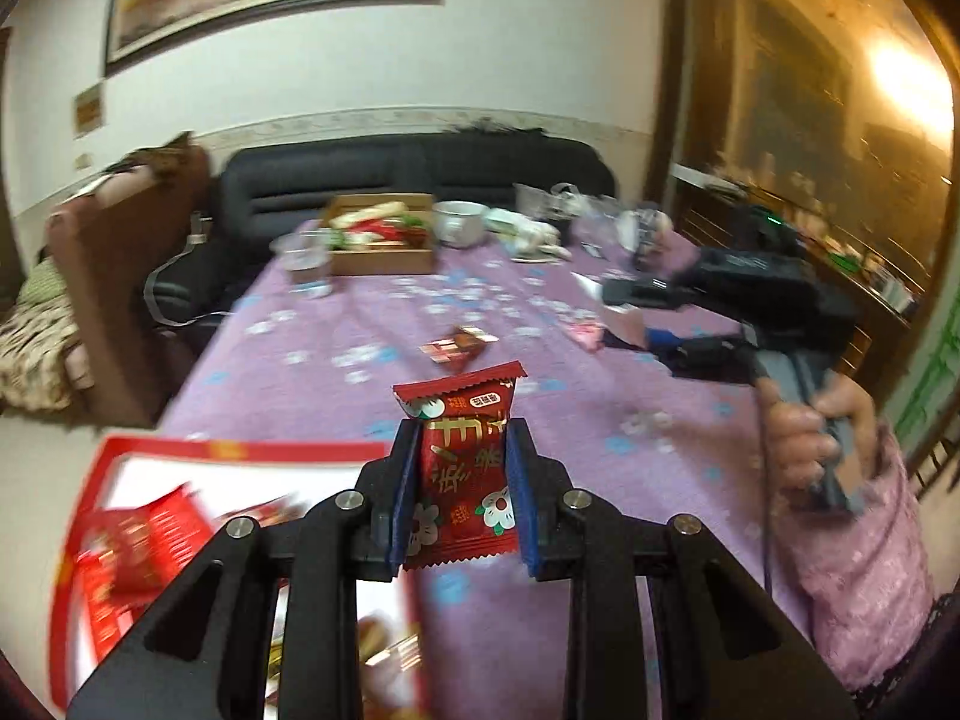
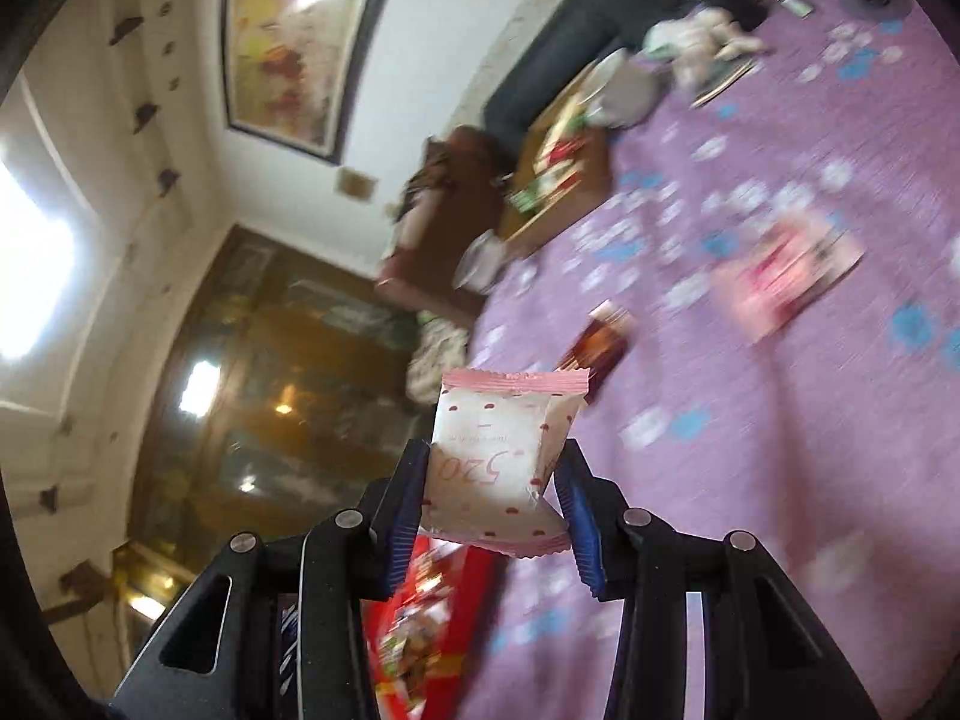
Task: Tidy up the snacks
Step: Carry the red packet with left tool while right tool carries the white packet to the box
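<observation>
A red snack packet (image 1: 465, 474) is clamped upright in the left hand-held gripper (image 1: 462, 480), above the purple-clothed table (image 1: 600, 420). A pink-and-white packet (image 2: 501, 468) marked "520" is pinched in the right hand-held gripper (image 2: 495, 501). A red-rimmed box (image 1: 84, 528) already holds packets; a brown packet (image 1: 459, 348) is still left loose on the table, so sorting appears unfinished.

Your red box (image 1: 90, 516) blurs at lower left, its contents unreadable, near end cut by frame edge. Cardboard box (image 1: 384, 240) contents too small to name. Your sleeve (image 1: 864, 570) runs off right edge. Pink packet (image 2: 786, 276) smears, print illegible.
</observation>
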The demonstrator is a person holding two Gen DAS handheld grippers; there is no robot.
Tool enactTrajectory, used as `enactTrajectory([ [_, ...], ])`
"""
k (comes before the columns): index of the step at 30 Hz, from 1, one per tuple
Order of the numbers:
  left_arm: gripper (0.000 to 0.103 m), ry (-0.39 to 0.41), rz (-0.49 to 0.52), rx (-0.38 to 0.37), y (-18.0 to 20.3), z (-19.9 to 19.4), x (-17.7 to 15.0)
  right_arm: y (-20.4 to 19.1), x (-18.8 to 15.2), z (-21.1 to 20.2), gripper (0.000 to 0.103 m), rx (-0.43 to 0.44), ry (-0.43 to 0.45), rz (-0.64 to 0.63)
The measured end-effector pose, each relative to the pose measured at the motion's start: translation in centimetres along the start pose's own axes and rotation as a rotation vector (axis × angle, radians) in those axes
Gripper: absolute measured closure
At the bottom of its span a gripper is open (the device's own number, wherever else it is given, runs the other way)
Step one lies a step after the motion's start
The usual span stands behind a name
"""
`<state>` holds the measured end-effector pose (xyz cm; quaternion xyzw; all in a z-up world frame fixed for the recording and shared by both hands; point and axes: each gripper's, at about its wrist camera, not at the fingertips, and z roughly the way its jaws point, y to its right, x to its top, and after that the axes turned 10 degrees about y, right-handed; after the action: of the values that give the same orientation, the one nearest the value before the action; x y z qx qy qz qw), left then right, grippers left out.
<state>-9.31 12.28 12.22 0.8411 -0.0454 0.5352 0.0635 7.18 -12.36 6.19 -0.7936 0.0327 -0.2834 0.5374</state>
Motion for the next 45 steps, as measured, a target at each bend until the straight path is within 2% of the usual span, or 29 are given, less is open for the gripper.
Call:
enactTrajectory([
  [5, 0.078, 0.045, 0.000, 0.155, -3.4, -2.3, -0.7, -4.8, -6.2, 2.3, 0.060, 0.054, -0.062, -0.084],
  [9, 0.078, 0.067, -0.012, 0.233, -5.6, -3.7, -1.3, -8.3, -10.4, 4.9, 0.060, 0.061, -0.146, -0.158],
  [18, 0.078, 0.103, -0.017, 0.372, -9.4, -6.6, -3.0, -13.5, -15.9, 8.5, 0.060, 0.064, -0.240, -0.271],
  [29, 0.077, 0.095, -0.020, 0.460, -11.9, -7.0, -4.7, -16.3, -19.9, 11.2, 0.060, 0.037, -0.304, -0.366],
  [45, 0.077, 0.050, -0.019, 0.506, -13.8, -6.5, -6.3, -16.8, -23.7, 13.5, 0.060, -0.002, -0.367, -0.449],
])
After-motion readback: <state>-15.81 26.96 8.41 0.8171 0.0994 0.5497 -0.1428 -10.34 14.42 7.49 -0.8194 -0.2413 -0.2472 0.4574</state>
